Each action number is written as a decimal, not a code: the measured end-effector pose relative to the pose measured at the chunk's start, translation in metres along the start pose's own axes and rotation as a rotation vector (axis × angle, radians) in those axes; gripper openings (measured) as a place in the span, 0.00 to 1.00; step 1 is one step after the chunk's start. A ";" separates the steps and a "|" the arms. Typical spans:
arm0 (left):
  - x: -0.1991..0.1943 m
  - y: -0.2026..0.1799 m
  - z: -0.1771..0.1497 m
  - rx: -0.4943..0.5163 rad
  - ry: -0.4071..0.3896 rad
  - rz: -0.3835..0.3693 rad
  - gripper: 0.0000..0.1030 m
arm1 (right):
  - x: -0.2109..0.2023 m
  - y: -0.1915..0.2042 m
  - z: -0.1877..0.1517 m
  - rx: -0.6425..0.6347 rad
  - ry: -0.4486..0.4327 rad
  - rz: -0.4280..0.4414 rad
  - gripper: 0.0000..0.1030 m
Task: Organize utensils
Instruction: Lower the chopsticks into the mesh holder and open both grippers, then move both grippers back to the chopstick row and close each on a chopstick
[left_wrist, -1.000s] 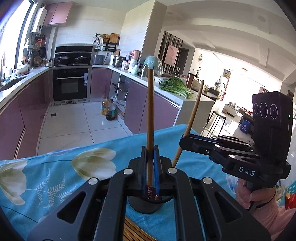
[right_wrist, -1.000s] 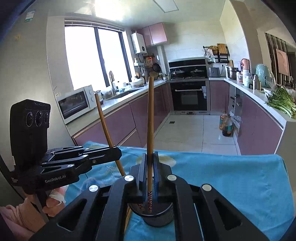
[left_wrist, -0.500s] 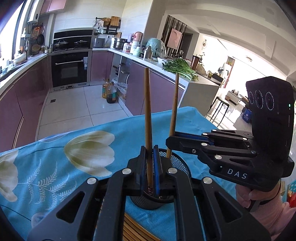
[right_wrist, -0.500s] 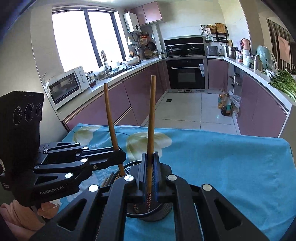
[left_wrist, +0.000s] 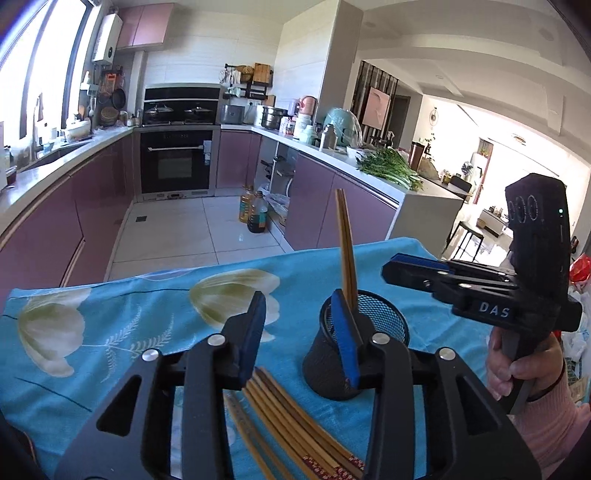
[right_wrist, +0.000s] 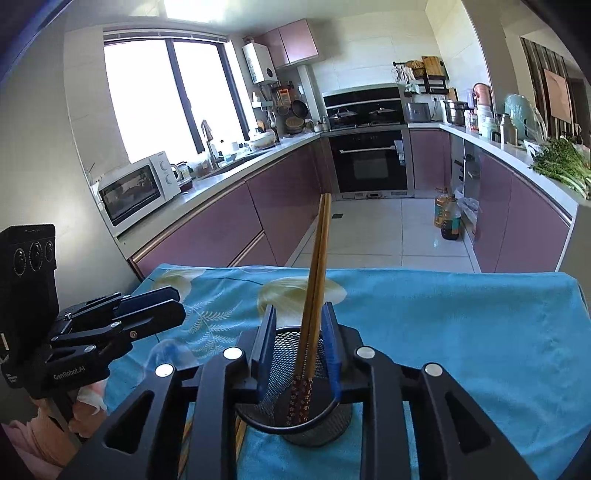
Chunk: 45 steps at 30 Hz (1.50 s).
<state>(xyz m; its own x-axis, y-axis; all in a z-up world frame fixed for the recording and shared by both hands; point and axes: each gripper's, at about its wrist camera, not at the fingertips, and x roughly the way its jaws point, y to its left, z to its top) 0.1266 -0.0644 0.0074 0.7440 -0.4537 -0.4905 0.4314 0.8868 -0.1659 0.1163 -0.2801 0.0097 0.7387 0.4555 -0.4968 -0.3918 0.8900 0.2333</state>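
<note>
Both grippers hover over a black mesh cup (right_wrist: 314, 413) standing on a blue flowered tablecloth (left_wrist: 110, 325).

Position of task items:
- 2 chopsticks (right_wrist: 316, 280) stand in the mesh cup, patterned ends down, tips leaning together up and slightly away.
- In the right wrist view they rise between the blue pads (right_wrist: 264, 350) of the right gripper (right_wrist: 299, 347), with a gap on each side. No pad presses on them.
- In the left wrist view the same 2 chopsticks (left_wrist: 347, 251) and cup (left_wrist: 364, 332) sit right of the left gripper (left_wrist: 301, 332), partly behind its right finger. Between the left jaws only cloth shows.
- A loose bundle of chopsticks (left_wrist: 291, 424) lies flat on the cloth under the left gripper, patterned ends toward the camera.

Gripper state:
- Left: jaws opening, moderately wide, nothing between them.
- Right: jaws opening, narrow gap, the 2 chopsticks between them but free.

Change from 1 s ago:
- Then each gripper pinched 1 chopstick upright, jaws fully closed, above the cup.
- At 0.5 s ago both sticks were lower, tips entering the cup, still clamped.
- Now both sticks are released and rest in the cup.
- The left gripper has shifted left of the cup; the right has barely moved.

A hand in a pink sleeve (left_wrist: 524, 369) holds the right gripper's handle.
</note>
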 end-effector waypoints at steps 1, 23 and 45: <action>-0.007 0.004 -0.003 0.001 -0.009 0.013 0.42 | -0.006 0.004 -0.001 -0.013 -0.011 0.011 0.29; 0.004 0.031 -0.121 -0.008 0.284 0.086 0.50 | 0.023 0.044 -0.102 -0.057 0.264 0.106 0.35; 0.019 0.029 -0.131 -0.017 0.366 0.076 0.41 | 0.041 0.041 -0.115 -0.062 0.340 0.040 0.30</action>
<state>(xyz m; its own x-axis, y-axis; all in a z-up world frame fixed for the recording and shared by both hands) 0.0866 -0.0356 -0.1191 0.5410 -0.3275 -0.7746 0.3708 0.9196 -0.1298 0.0676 -0.2269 -0.0974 0.5010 0.4472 -0.7410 -0.4573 0.8637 0.2120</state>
